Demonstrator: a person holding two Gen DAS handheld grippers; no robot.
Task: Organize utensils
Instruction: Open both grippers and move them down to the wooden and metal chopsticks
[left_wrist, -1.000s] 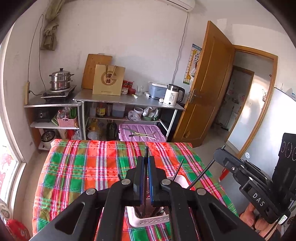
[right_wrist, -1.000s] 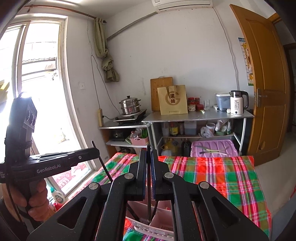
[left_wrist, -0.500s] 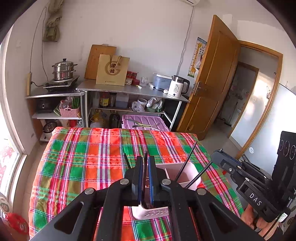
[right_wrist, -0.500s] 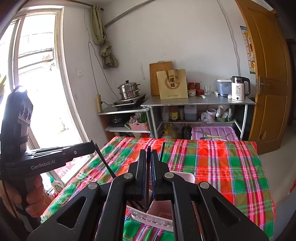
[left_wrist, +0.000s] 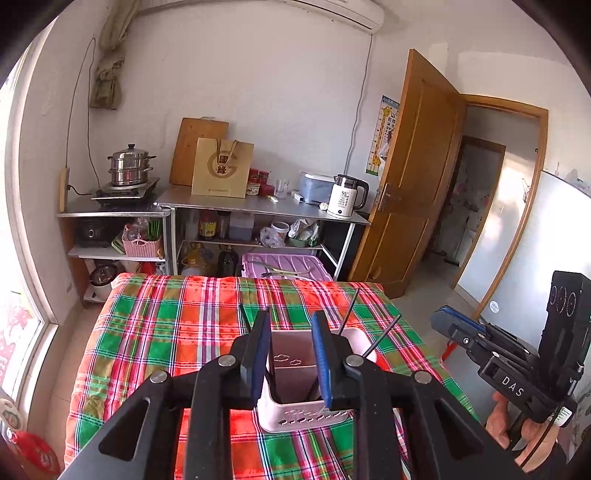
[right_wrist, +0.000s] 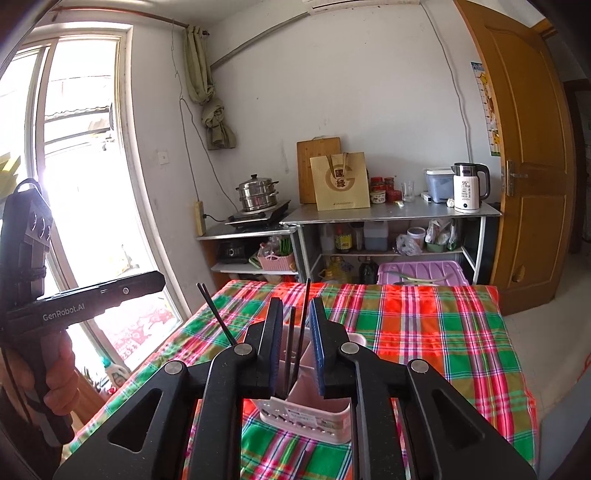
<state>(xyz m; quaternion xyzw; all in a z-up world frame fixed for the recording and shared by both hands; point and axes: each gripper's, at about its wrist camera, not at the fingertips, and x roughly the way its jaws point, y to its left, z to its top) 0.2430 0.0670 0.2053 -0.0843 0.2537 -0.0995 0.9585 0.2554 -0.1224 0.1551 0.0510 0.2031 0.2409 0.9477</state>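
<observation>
Pink utensil holder (left_wrist: 306, 413), window (right_wrist: 74, 155) only in right view

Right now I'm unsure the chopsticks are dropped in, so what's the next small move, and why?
Probably lift both grippers clear. The left gripper and right gripper are opening, pads pressing nothing, and the chopsticks already stand in the pink holder.

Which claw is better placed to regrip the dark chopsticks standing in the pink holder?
Probably right. The right claw, jaws opening, has two chopsticks standing in its gap, and its pads are not pressing on them. The left claw, also opening, frames only the pink holder; chopsticks lean off to its right.
</observation>
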